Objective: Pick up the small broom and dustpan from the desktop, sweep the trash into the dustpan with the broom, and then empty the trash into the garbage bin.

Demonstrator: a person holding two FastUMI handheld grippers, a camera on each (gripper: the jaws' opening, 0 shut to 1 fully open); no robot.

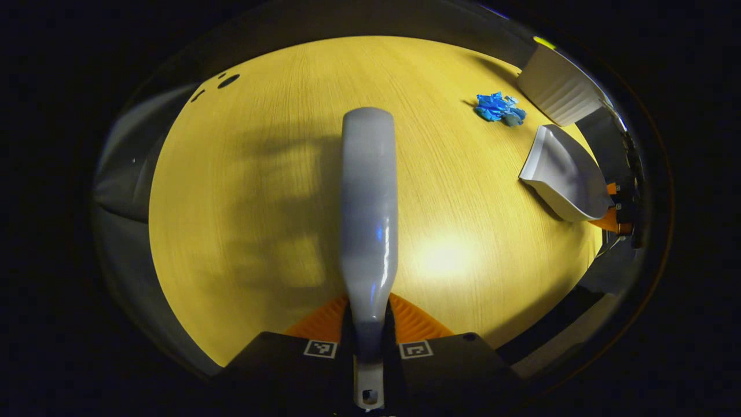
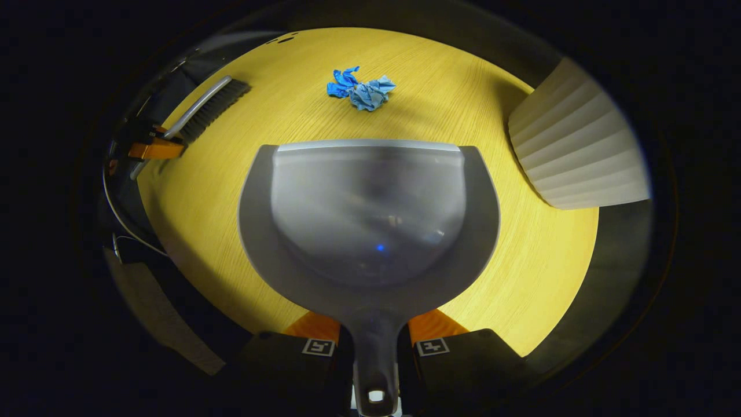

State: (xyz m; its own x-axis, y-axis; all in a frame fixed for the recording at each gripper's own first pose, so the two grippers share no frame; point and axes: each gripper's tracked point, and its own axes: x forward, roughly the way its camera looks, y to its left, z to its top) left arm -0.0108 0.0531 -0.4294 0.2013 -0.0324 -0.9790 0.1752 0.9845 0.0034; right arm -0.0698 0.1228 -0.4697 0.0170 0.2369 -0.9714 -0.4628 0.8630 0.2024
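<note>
My left gripper (image 1: 368,324) is shut on the handle of the small grey broom (image 1: 369,214), which points straight ahead above the yellow wooden table (image 1: 243,191). My right gripper (image 2: 375,333) is shut on the handle of the grey dustpan (image 2: 369,220), held above the table with its lip facing the crumpled blue trash (image 2: 362,90). In the left gripper view the blue trash (image 1: 499,108) lies at the far right, close to the dustpan (image 1: 564,174). In the right gripper view the broom (image 2: 205,110) and the left gripper (image 2: 155,147) sit at the far left.
A white ribbed garbage bin (image 2: 579,153) stands at the table's right side, also seen as the bin (image 1: 558,87) beyond the trash in the left gripper view. Small dark holes (image 1: 227,81) mark the table's far left. The table edge drops off all around.
</note>
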